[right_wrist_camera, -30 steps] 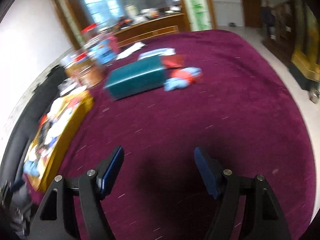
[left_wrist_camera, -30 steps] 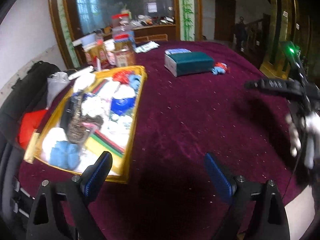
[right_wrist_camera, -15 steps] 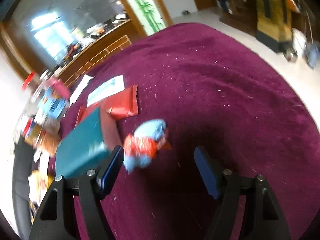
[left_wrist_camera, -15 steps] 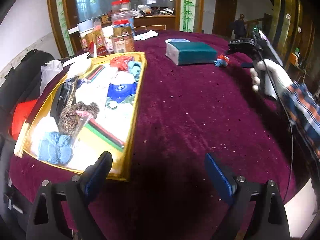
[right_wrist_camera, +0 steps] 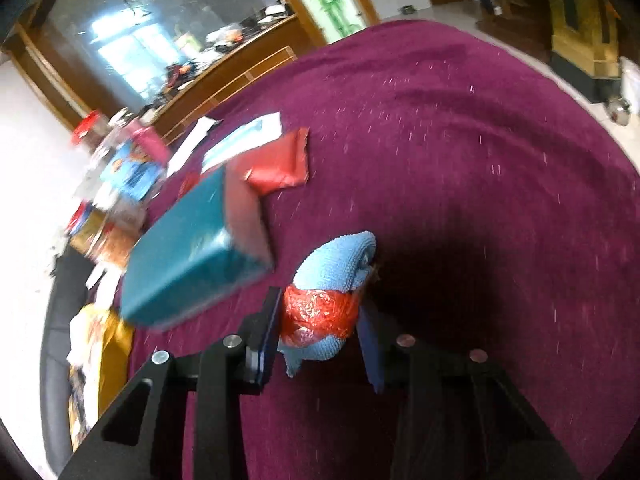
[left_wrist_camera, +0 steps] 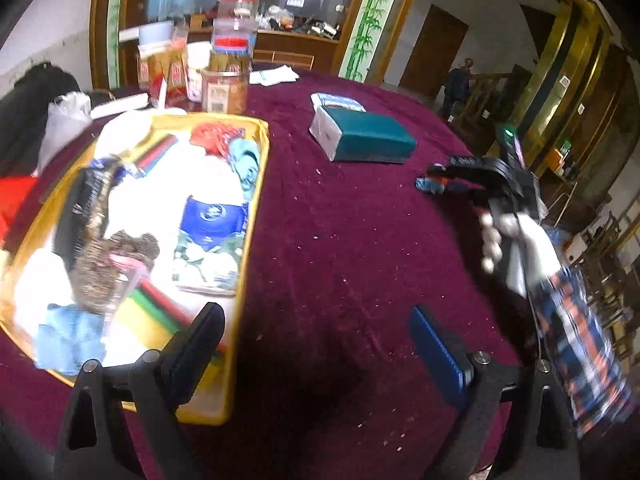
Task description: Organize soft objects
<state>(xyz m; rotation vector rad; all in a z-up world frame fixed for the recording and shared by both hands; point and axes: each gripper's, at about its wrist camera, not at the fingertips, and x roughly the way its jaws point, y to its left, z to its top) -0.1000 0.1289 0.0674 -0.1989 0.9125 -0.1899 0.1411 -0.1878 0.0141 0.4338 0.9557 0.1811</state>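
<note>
A blue knitted cloth bundle wrapped in red plastic (right_wrist_camera: 326,300) lies on the purple tablecloth, right of a teal box (right_wrist_camera: 192,256). My right gripper (right_wrist_camera: 320,320) has closed its blue-padded fingers on the bundle's two sides. In the left wrist view the bundle (left_wrist_camera: 434,184) shows small, under the right gripper's tip (left_wrist_camera: 438,170). My left gripper (left_wrist_camera: 316,344) is open and empty, low over the cloth by the near corner of the yellow tray (left_wrist_camera: 248,280), which holds several soft items, among them a blue cloth (left_wrist_camera: 66,338) and a brown knit (left_wrist_camera: 112,260).
The teal box (left_wrist_camera: 364,138) sits mid-table with a white packet (left_wrist_camera: 338,101) behind it and a red packet (right_wrist_camera: 280,164) beside it. Jars and snack boxes (left_wrist_camera: 224,76) stand behind the tray. A black bag (left_wrist_camera: 28,108) is on the left.
My right gripper came forward and down to the bundle and its fingers closed from wide open onto it. My left gripper stayed open, tilting slightly.
</note>
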